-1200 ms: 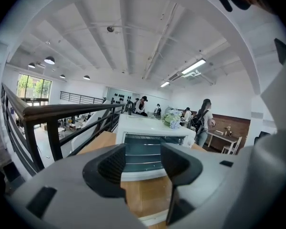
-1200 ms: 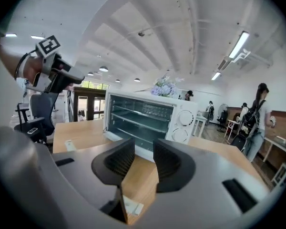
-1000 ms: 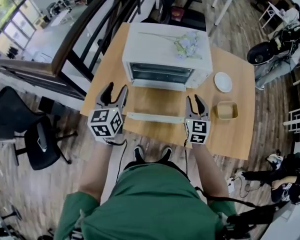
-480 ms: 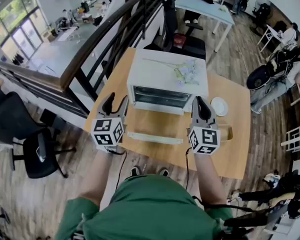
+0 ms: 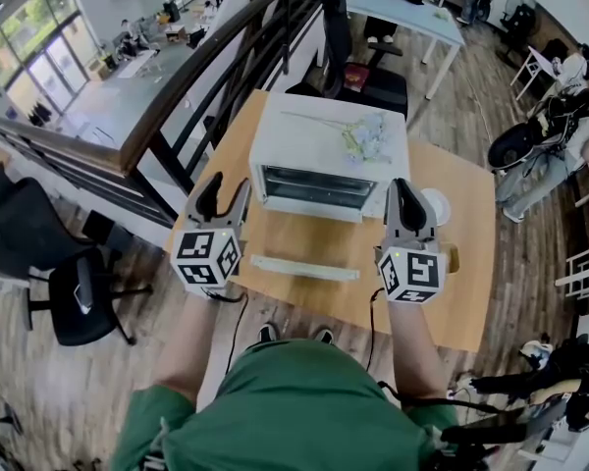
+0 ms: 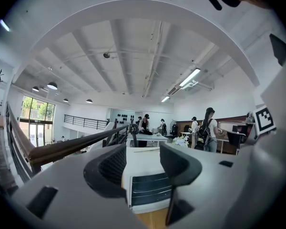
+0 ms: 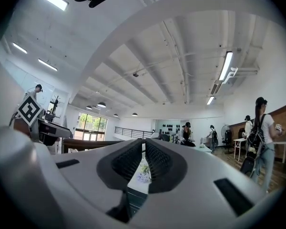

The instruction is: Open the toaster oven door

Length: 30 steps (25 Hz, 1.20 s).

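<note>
Toaster oven point(image 5: 329, 150): white, at the far middle of the desk point(image 5: 471, 302), front turned toward the person. It also shows between the left claw's jaws in the left gripper view point(image 6: 148, 187).
Door point(image 5: 304, 268): open, folded down and lying roughly level in front of the cavity. Its pale edge bar is the part nearest the person, and the racks inside are exposed.
Left claw point(image 5: 226, 186): released. In the left gripper view point(image 6: 143, 163) the jaws stand well apart with nothing between the pads. It is held near the oven's left front corner, apart from the door.
Right claw point(image 5: 408, 189): clenched on nothing. In the right gripper view point(image 7: 144, 163) the pads meet with only a thin slit between them. It is held near the oven's right front corner, clear of the door's edge bar.
Flowers point(image 5: 363, 135): pale bunch with long stems, lying on the oven's top, toward its right half.
Plate point(image 5: 437, 202): white, round, on the desk just right of the oven, partly hidden behind the right claw.
Railing point(image 5: 206, 77): dark handrail running diagonally past the desk's left side.
Office chair point(image 5: 59, 283): black, on the wooden floor well left of the desk.
</note>
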Available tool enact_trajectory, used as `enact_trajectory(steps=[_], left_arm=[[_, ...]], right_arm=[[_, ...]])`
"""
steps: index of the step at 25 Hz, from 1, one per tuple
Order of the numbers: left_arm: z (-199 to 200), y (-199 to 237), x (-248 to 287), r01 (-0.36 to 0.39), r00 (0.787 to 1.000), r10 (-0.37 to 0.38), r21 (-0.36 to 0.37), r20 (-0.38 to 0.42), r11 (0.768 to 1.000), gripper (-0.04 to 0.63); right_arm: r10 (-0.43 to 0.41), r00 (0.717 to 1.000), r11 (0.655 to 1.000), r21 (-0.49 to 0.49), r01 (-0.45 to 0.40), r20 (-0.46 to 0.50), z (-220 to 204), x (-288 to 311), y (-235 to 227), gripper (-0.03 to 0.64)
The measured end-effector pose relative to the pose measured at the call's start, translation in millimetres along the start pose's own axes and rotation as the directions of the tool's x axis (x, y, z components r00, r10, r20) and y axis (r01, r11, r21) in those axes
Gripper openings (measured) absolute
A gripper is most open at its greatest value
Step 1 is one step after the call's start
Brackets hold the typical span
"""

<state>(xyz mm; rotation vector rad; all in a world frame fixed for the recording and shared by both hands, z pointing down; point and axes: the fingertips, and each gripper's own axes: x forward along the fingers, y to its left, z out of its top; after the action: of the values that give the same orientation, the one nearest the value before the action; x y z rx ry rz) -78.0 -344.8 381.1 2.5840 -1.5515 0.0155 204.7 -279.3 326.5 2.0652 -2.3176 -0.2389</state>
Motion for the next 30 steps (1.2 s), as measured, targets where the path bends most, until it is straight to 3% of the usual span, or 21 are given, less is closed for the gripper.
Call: enact_trajectory(steps=[30], left_arm=[[-12.5,-32.8,-7.6,-0.033,0.999,0.035,0.051,-0.037,0.998,0.230]], right_arm=[[0.036,0.999,0.998,0.050,-0.036,-0.011,-19.3,-10.8,-23.5,0.041]])
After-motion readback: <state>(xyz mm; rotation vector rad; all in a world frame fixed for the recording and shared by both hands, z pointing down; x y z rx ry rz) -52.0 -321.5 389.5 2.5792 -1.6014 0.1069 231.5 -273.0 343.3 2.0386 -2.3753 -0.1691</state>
